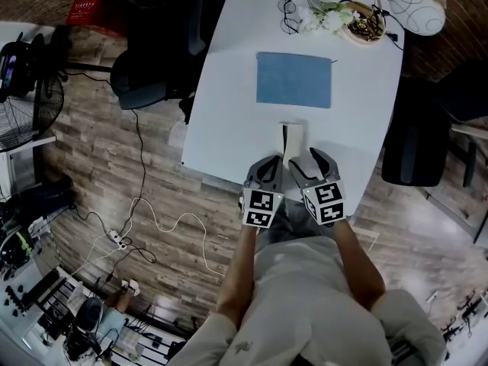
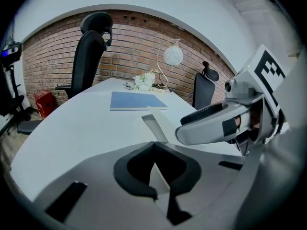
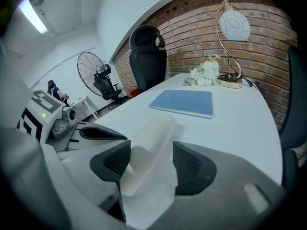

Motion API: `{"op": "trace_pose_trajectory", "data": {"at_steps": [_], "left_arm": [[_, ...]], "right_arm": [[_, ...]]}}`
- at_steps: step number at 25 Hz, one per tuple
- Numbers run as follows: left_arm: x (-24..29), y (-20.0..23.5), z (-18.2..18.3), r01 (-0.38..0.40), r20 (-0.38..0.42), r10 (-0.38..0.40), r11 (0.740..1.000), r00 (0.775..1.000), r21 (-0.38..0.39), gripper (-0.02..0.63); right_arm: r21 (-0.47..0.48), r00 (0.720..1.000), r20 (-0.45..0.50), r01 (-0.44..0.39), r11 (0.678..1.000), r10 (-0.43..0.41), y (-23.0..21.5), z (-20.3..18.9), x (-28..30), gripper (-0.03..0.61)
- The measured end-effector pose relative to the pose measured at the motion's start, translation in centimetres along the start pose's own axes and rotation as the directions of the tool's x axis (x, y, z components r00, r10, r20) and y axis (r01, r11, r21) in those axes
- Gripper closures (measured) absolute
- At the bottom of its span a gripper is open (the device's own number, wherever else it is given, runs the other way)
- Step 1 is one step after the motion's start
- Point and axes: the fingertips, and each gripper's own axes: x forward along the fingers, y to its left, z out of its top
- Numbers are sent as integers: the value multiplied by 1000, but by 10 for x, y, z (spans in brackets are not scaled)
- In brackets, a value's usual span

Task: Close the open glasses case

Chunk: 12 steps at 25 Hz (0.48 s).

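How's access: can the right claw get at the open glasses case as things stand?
Likely yes. The right claw is open and the glasses case lies between its jaws, with nothing else there. The left claw sits close alongside the case but does not look to block it.

The case (image 3: 144,147) is seen as smooth, matt and off-white, and the worktop (image 1: 229,120) under it is finished in a smooth white with a faint sheen. The right claw (image 3: 146,164) is formed of smooth grey plastic, and its pads (image 3: 192,166) are faced in black ribbed material. A matt blue sheet (image 1: 294,80), a floor (image 1: 145,189) laid in grained wood planks and a wall (image 2: 139,47) built of rough brick are also shown.
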Motion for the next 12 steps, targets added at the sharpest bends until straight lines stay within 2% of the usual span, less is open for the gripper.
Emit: {"op": "trace_pose_trajectory", "data": {"at_steps": [12], "left_arm": [[2,8,-5,-20,-12,20,1000,1000,-10,611]], "right_arm": [[-13,1000,-15,-16,1000,15,3,-1,8,302]]}}
